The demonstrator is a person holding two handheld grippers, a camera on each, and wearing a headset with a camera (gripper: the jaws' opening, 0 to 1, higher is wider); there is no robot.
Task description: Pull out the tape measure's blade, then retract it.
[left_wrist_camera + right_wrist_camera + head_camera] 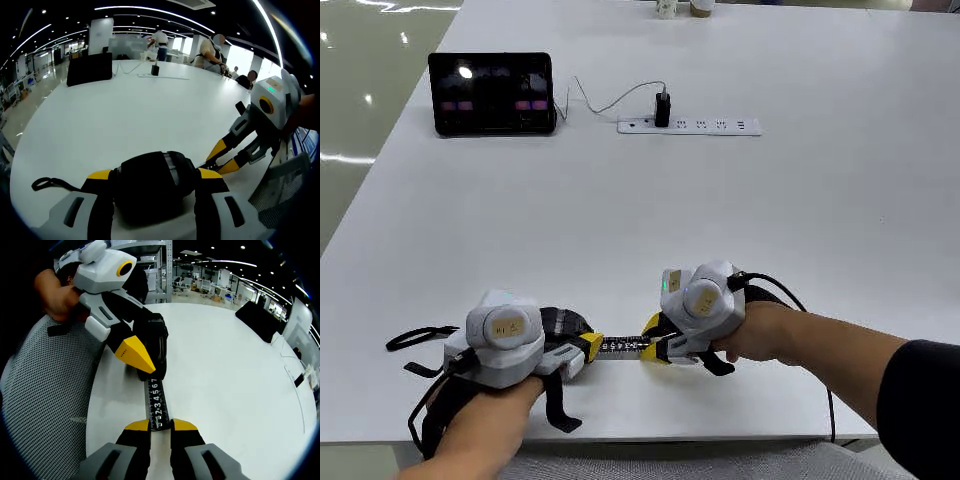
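Tape measure [563, 324] looks rigid, clamped in your left hand-held gripper [155, 175]; just beside it, your right hand-held gripper [160, 425] pinches the thin, probably springy blade [155, 397] at its tip. Hold there.

The head view looks down and forward over the table [720, 200] from above. Each gripper view sits low near the tabletop: the left one faces the right gripper [221, 161], the right one the left gripper [142, 359]. All share the tape measure [565, 325].

Bright, even ceiling strips [269, 27] overhead; the white bench [720, 200] shows soft shadows, the floor [360, 60] glares at ten o'clock, fisheye edges bend.
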